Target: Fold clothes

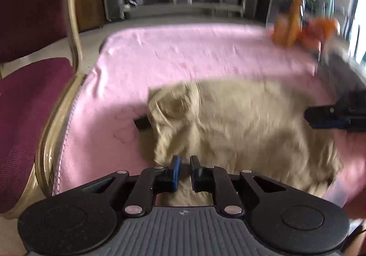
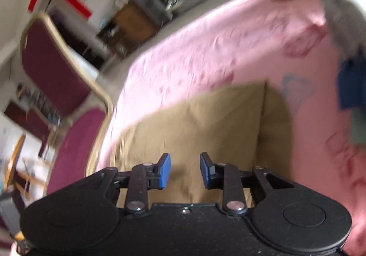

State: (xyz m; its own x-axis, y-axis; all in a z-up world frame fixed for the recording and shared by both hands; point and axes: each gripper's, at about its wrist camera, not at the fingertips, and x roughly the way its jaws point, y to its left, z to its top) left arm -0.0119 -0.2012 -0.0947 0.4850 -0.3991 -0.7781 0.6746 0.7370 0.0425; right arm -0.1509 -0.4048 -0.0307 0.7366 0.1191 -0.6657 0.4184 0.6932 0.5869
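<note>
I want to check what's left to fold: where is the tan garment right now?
The tan garment lies on the near part of the pink cloth, just ahead of both tools in both wrist views, with the maroon chair off to its left.

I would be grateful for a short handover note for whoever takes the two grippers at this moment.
Left gripper: nearly closed with a narrow gap, over the near edge of the tan fabric garment; whether it pinches cloth cannot be told.
Right gripper: open, empty, above the same garment.
The garment lies rumpled on the pink cloth-covered table; a straight folded edge shows in the right wrist view.
A pile of orange and grey clothes sits at the far right corner.
Done: at most a partial fold.
Left: finish it, then the pile.
</note>
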